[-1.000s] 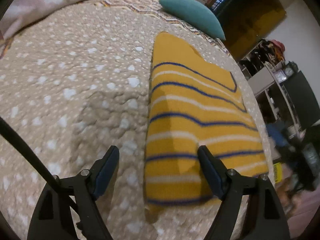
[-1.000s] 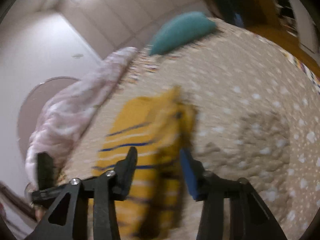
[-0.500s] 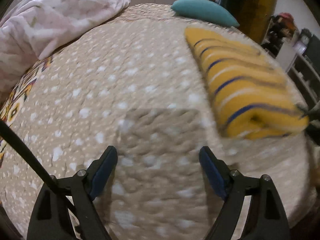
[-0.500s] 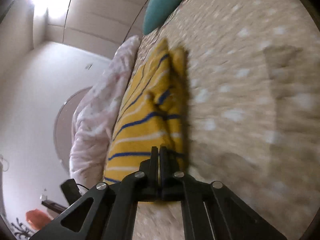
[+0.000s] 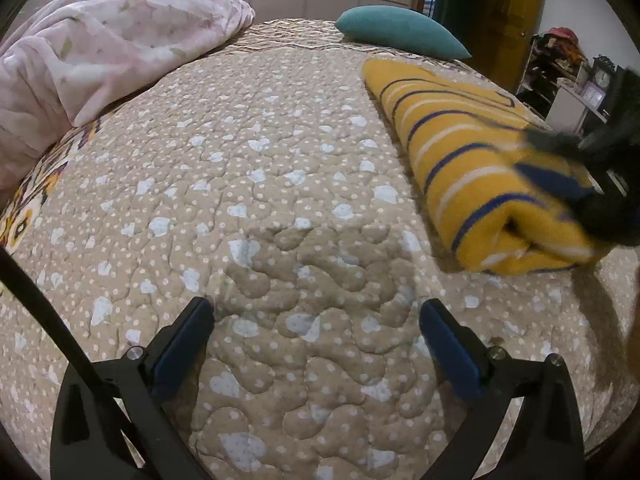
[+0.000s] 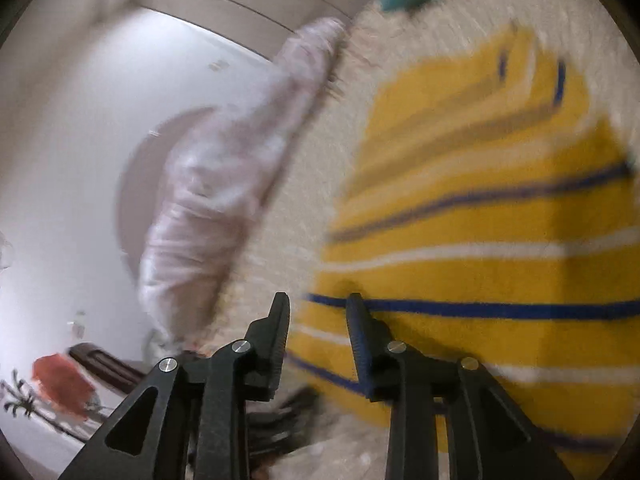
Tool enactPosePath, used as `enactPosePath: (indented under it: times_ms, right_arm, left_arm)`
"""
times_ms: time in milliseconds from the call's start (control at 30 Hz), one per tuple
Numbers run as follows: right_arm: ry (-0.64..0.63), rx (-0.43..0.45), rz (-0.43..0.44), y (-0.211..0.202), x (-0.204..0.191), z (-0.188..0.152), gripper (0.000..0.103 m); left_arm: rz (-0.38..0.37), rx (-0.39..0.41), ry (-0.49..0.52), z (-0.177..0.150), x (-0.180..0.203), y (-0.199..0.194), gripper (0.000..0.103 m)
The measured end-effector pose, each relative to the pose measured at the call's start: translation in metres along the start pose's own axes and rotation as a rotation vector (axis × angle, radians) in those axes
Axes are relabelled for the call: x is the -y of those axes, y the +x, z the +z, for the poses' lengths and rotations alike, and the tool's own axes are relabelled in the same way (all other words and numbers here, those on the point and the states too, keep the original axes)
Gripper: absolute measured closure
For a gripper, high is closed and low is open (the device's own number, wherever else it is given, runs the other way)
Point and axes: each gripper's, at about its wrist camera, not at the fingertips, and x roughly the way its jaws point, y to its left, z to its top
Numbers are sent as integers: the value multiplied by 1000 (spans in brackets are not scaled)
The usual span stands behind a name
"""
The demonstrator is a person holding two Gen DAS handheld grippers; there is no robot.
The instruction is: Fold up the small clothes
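The yellow garment point(image 5: 472, 152) with blue and white stripes lies folded into a thick bundle on the right part of the bed, its rolled edge turned toward me. In my right wrist view the same garment point(image 6: 480, 216) fills the right half of the picture, blurred. My right gripper point(image 6: 316, 308) is at its near corner: the jaws are a little apart and are opening, and between the tips I see only the quilt and the corner of the cloth behind, so I think the pads do not press on it. From the left view this right gripper point(image 5: 592, 184) appears as a dark blur over the near end of the bundle.

My left gripper point(image 5: 316, 316) stands wide, its jaws opening, with nothing between them; it hovers above the beige quilt point(image 5: 248, 184) with white dots, well apart from the garment. A pink blanket point(image 5: 100, 52) is heaped at the far left, and a teal pillow point(image 5: 400, 36) lies at the far end of the bed.
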Motion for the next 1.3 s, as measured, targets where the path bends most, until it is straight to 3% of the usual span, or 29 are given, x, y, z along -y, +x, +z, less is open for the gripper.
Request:
enactPosePath:
  times_ms: [100, 233, 333, 367, 533, 600, 700, 767, 833, 933, 1033, 1300]
  right_arm:
    - [-13, 29, 21, 2, 7, -11, 78]
    - [-20, 30, 9, -26, 22, -38, 78]
    - [-12, 78, -59, -65, 35, -69, 66]
    - [-20, 103, -114, -76, 36, -78, 53]
    - [-71, 225, -326, -113, 31, -118, 52]
    - [-144, 250, -462, -114, 19, -124, 51]
    - [-275, 319, -720, -111, 1, -127, 38]
    - [-288, 326, -806, -106, 5, -125, 33]
    - [-248, 300, -811, -98, 19, -123, 30]
    - [-361, 361, -858, -87, 19, -136, 19]
    - [-457, 428, -940, -73, 13, -148, 18]
    - [-443, 440, -914, -80, 16, -148, 18]
  left_arm:
    - [12, -8, 10, 0, 2, 1, 0]
    - [2, -16, 6, 1, 1, 2, 0]
    - [1, -12, 5, 1, 0, 2, 0]
    - [2, -13, 4, 0, 0, 2, 0]
    - [39, -33, -56, 1, 2, 2, 0]
    - [90, -27, -80, -1, 8, 0, 0]
    - [125, 0, -85, -5, 13, -1, 0]
    - [115, 10, -91, -7, 11, -2, 0]
    - [110, 21, -92, -8, 10, -3, 0]
    - [120, 34, -89, -10, 12, -5, 0]
    - [123, 40, -91, -10, 13, -5, 0]
    - [125, 47, -93, -12, 13, -7, 0]
